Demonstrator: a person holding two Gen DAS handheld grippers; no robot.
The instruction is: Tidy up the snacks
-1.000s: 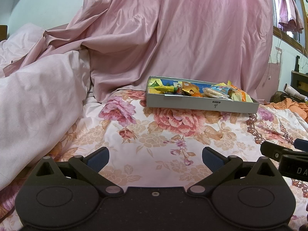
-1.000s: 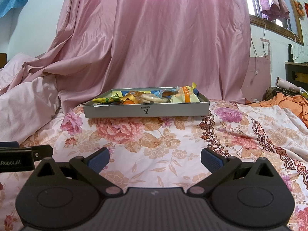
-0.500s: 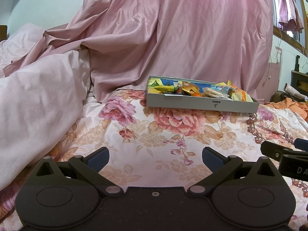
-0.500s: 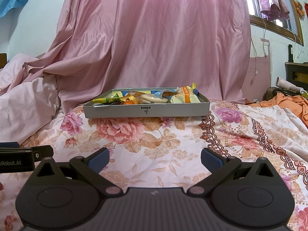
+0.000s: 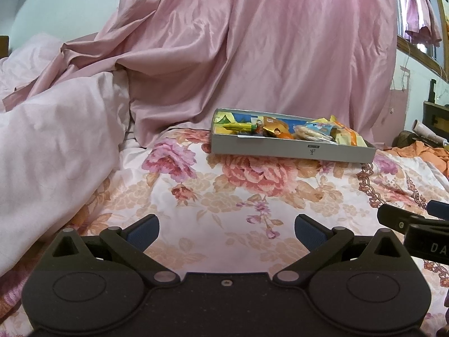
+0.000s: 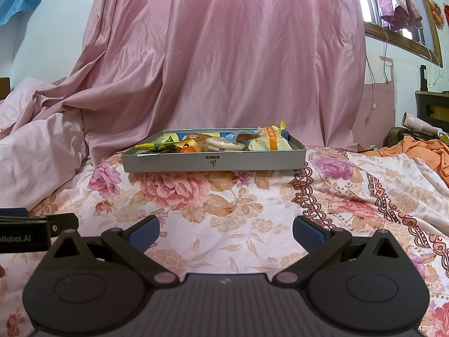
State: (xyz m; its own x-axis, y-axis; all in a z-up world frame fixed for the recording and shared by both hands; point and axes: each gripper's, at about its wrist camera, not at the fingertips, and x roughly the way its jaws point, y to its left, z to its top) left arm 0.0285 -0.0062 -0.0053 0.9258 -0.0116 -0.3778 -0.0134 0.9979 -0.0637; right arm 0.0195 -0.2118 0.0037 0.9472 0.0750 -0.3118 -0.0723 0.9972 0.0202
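Note:
A shallow grey box [image 5: 291, 150] [image 6: 213, 163] sits on the floral bedspread, well ahead of both grippers. It holds several snack packets: a yellow-green one [image 6: 153, 146] at the left, a round wrapped cake [image 6: 224, 144] in the middle, an orange-and-yellow packet [image 6: 270, 141] at the right. My left gripper [image 5: 226, 229] is open and empty, low over the bedspread. My right gripper [image 6: 226, 230] is open and empty too. Each gripper shows at the edge of the other's view, the right one [image 5: 415, 224] and the left one [image 6: 33, 230].
A pink curtain [image 6: 224, 56] hangs behind the box. A pale pink quilt [image 5: 50, 146] is heaped at the left. Orange cloth [image 6: 421, 151] and dark furniture [image 6: 432, 106] lie at the right. The floral bedspread [image 6: 224, 205] stretches between the grippers and the box.

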